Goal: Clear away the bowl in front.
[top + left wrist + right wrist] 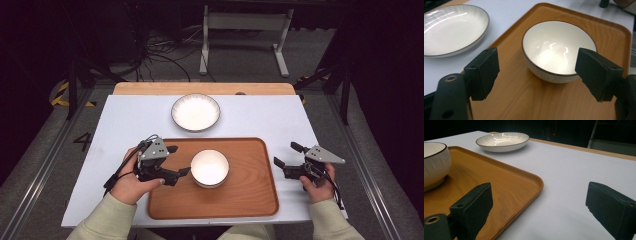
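A white bowl with a dark rim (209, 168) (559, 51) (434, 163) stands on a wooden tray (240, 195) (529, 100) (499, 180) in front of me. A white plate (195, 112) (451, 27) (502, 141) lies on the table beyond the tray. My left gripper (178, 160) (537, 75) hovers over the tray's left part, open, its jaws pointing at the bowl just short of it. My right gripper (289, 154) (539, 212) is open at the tray's right edge, one jaw over the tray and one over the table.
The white tabletop (280, 120) has a wooden strip (205, 88) along its far edge. Beyond it stand a metal frame (245, 30) and cables (160, 55) on the floor. Bare table lies to the tray's left and right.
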`<state>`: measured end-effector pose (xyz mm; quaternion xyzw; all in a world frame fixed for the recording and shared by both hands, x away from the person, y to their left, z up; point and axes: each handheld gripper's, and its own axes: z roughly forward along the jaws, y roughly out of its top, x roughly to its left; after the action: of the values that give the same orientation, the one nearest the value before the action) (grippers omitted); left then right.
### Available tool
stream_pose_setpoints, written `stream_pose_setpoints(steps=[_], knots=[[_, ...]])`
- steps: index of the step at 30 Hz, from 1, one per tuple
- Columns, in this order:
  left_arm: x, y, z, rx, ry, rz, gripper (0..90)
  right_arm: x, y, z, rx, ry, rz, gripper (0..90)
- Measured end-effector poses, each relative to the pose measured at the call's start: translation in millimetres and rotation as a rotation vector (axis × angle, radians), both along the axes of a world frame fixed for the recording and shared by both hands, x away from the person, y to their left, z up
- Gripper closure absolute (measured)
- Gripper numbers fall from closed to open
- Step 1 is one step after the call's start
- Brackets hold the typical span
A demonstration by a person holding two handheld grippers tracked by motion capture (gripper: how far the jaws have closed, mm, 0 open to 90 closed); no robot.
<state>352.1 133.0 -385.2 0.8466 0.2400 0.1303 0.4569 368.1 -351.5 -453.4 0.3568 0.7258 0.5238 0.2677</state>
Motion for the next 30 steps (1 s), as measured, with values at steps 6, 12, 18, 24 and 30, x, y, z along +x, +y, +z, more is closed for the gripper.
stream_pose_setpoints(steps=[6, 12, 18, 24, 30], knots=[[-1.3, 16.3, -2.3, -0.024, -0.004, 0.042, 19.5, -0.6, 0.2, -0.1, -0.002, -0.01, -0.001, 6.8], [-2.0, 29.3, -7.8, -0.03, 0.0, 0.077, 18.1, -3.6, 0.0, -0.5, -0.004, -0.043, 0.016, 5.8], [-3.8, 42.8, -13.7, -0.05, 0.005, 0.106, 17.4, -5.1, -1.1, -0.7, 0.006, -0.056, 0.018, 5.8], [-4.7, 57.7, -23.3, -0.107, 0.029, 0.136, 14.5, -6.9, -1.5, -0.9, 0.008, -0.074, 0.025, 5.4], [-4.8, 68.8, -33.2, -0.128, 0.038, 0.162, 11.7, -8.9, -1.7, -1.3, 0.012, -0.093, 0.029, 5.4]])
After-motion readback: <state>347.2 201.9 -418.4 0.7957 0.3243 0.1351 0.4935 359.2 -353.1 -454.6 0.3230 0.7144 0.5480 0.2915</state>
